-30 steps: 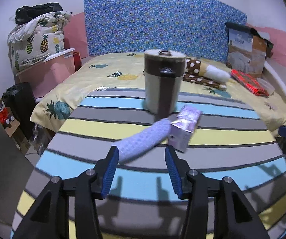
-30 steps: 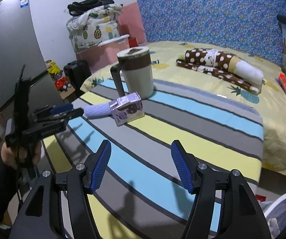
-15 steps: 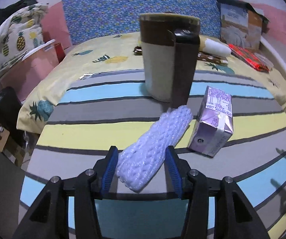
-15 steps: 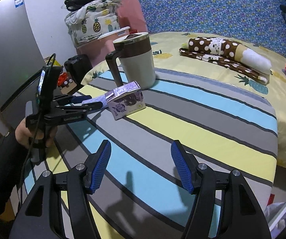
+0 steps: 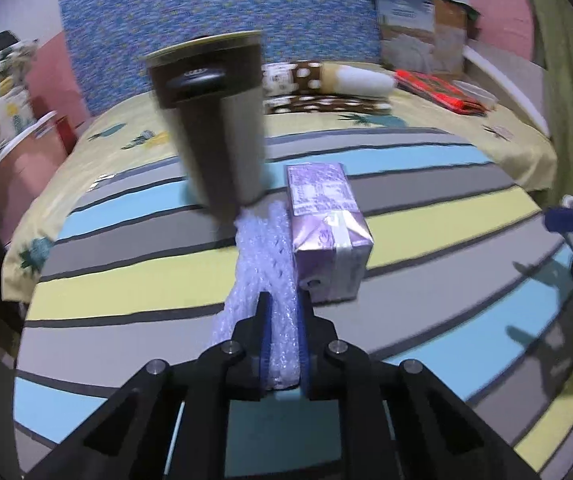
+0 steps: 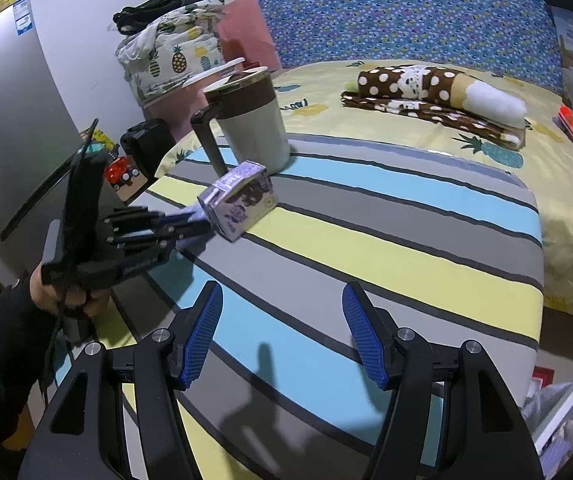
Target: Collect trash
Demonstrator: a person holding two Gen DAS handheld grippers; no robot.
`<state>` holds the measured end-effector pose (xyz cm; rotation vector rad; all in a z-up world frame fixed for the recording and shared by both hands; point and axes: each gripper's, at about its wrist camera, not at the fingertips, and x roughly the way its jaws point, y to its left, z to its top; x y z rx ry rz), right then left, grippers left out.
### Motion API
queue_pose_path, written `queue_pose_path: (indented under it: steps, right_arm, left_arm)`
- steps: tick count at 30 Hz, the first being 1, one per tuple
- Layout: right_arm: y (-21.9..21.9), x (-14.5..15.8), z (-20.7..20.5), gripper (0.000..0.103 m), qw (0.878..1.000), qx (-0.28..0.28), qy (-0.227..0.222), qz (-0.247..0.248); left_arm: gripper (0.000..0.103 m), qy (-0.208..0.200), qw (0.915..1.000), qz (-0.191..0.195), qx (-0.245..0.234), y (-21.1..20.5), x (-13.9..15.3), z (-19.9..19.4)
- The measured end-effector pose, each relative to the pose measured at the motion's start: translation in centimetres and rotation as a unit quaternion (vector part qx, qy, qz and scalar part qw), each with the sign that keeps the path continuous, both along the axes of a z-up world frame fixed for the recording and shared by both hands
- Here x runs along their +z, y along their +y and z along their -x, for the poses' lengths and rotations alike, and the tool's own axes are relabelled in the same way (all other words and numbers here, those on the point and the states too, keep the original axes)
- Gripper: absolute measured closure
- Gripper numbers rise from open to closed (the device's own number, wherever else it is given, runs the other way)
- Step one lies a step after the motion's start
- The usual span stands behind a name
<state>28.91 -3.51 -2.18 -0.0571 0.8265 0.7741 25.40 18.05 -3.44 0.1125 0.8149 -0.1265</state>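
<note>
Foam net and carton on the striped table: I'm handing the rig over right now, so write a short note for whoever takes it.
Left claw: jaws have just closed; it is now shut on the white foam net, which lies on the striped table.
Right claw: open, empty, hovering over the table.
Purple carton: lying beside the net, in front of the mug.
Done: net gripped.
Left: lift the net away, then collect the carton. No bin is clearly visible.
</note>
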Motion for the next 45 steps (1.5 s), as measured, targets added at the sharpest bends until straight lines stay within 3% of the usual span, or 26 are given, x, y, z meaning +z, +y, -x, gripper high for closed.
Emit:
queue_pose_path:
  steps: [15, 18, 23, 27, 30, 32, 36, 42, 45]
  right_arm:
    - [-2.6, 0.2, 0.1, 0.039, 0.999, -0.037, 0.001, -0.019]
    - [-3.4, 0.3, 0.2, 0.039, 0.998, -0.051, 0.003, -0.023]
    - [-4.2, 0.3, 0.7, 0.039, 0.997, -0.065, 0.006, -0.028]
    - [-4.5, 0.2, 1.0, 0.039, 0.997, -0.066, 0.009, -0.031]
    - [-4.7, 0.2, 1.4, 0.039, 0.997, -0.066, 0.008, -0.035]
    - [-4.9, 0.2, 1.5, 0.038, 0.997, -0.066, 0.008, -0.037]
    - [-4.7, 0.1, 1.8, 0.038, 0.997, -0.067, 0.008, -0.034]
    - [-3.7, -0.3, 1.9, 0.038, 0.998, -0.057, 0.011, -0.024]
    - [-3.7, -0.5, 1.9, 0.038, 0.998, -0.055, 0.014, -0.022]
  left_arm:
    - [0.091, 0.027, 0.9915, 0.064, -0.110, -7.8, 0.6, 3.8]
    - [0.091, 0.035, 0.9902, 0.075, -0.112, -9.0, 0.7, 4.5]
    - [0.091, 0.039, 0.9914, 0.090, -0.087, -10.3, 1.0, 5.8]
    - [0.089, 0.007, 0.9958, 0.079, -0.046, -10.0, 1.9, 7.0]
    - [0.078, -0.015, 0.9971, 0.071, -0.024, -9.3, 2.7, 7.4]
    - [0.059, -0.021, 0.9973, 0.069, -0.013, -8.6, 2.8, 7.5]
    - [0.058, -0.025, 0.9980, 0.054, 0.021, -7.4, 2.4, 7.2]
    - [0.051, -0.032, 0.9940, 0.091, 0.051, -5.1, 2.2, 7.7]
    - [0.044, 0.012, 0.9875, 0.137, 0.078, -3.0, 0.6, 6.5]
